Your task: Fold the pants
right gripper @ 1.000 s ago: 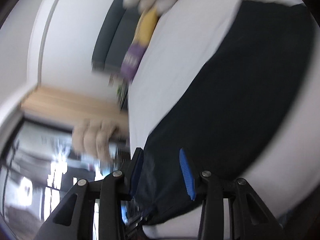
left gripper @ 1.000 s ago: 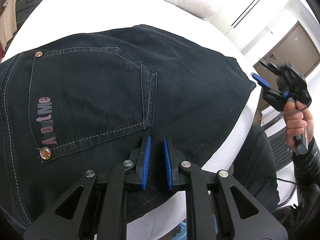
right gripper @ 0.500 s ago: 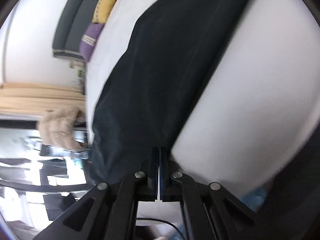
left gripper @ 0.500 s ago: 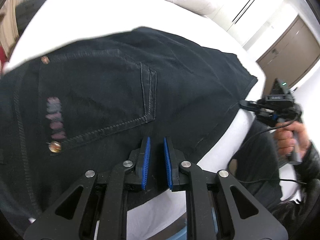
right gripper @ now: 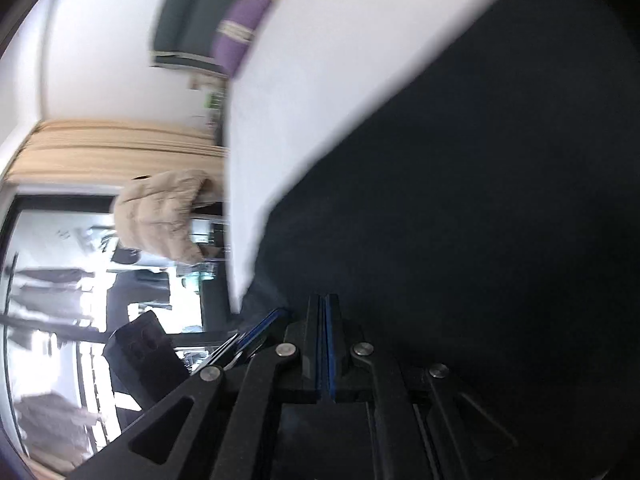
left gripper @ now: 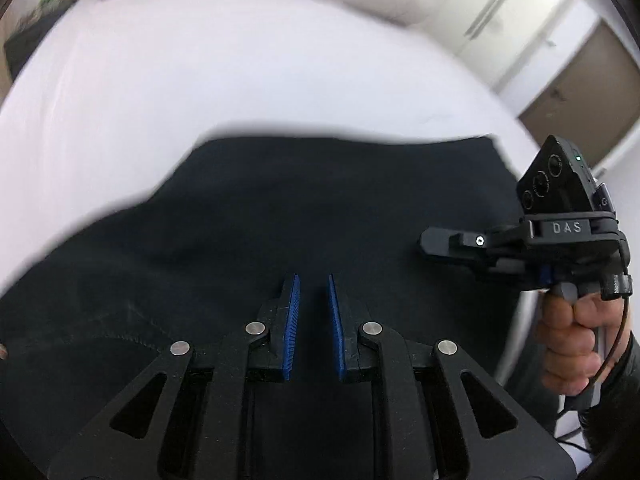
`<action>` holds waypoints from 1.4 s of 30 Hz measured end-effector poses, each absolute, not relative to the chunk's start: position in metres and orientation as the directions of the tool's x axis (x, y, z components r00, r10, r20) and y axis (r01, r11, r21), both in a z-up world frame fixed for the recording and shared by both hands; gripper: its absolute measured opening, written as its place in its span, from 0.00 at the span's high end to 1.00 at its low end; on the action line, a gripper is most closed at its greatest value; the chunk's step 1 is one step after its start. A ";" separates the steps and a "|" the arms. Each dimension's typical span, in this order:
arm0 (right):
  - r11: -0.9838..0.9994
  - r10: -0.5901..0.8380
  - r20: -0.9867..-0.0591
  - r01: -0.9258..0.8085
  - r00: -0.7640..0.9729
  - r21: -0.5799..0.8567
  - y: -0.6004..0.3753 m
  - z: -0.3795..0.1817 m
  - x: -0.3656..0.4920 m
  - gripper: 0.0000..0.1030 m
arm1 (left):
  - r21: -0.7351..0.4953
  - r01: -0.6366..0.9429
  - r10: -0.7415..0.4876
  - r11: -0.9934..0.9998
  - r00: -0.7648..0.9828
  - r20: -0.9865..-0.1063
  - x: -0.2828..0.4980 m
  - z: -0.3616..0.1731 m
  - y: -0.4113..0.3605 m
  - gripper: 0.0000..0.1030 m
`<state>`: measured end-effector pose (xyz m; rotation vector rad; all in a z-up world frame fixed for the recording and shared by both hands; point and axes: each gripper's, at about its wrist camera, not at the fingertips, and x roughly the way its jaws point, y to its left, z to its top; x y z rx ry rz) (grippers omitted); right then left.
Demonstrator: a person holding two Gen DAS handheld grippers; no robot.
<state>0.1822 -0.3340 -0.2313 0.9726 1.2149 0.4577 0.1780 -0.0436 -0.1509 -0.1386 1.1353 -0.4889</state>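
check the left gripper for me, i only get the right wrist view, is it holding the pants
Observer: No. The left gripper hovers over the pants, its pads a little apart with nothing between them.
Operator: how do the pants lie on the bed
Observer: They lie spread flat on the white bed, with bare sheet beyond their far edge.
Operator: where does my right gripper sit from that side
Observer: The right gripper shows side-on, its tip over the pants near their right-hand edge, with a hand on its handle.
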 end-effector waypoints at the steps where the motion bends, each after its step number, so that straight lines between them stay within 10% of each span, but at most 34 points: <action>1: 0.534 0.753 -0.572 0.207 0.324 0.820 -0.341 -0.244 0.186 1.00 | -0.379 0.287 -0.462 0.880 0.324 -0.825 0.178 -0.159 -0.036 0.87; 9: 0.527 0.593 -0.593 0.293 0.545 0.797 -0.473 -0.240 0.213 1.00 | -0.474 0.233 -0.528 0.849 0.345 -0.776 0.178 -0.166 -0.012 0.87; 19: 0.568 0.035 -0.750 0.604 0.661 0.559 -0.610 -0.173 0.190 0.94 | -0.469 0.240 -0.527 0.850 0.368 -0.766 0.167 -0.165 -0.017 0.87; 29: 0.524 0.605 -0.594 0.297 0.530 0.798 -0.461 -0.228 0.145 1.00 | -0.361 0.279 -0.446 0.890 0.359 -0.820 0.158 -0.146 -0.053 0.87; 40: 0.469 0.074 -0.704 0.599 0.706 0.649 -0.658 -0.174 0.074 0.95 | -0.384 0.156 -0.412 0.910 0.434 -0.801 0.132 -0.133 0.009 0.87; 42: 0.477 0.184 -0.625 0.487 0.759 0.732 -0.638 -0.154 0.067 0.95 | -0.438 0.146 -0.455 0.887 0.437 -0.776 0.131 -0.128 0.010 0.87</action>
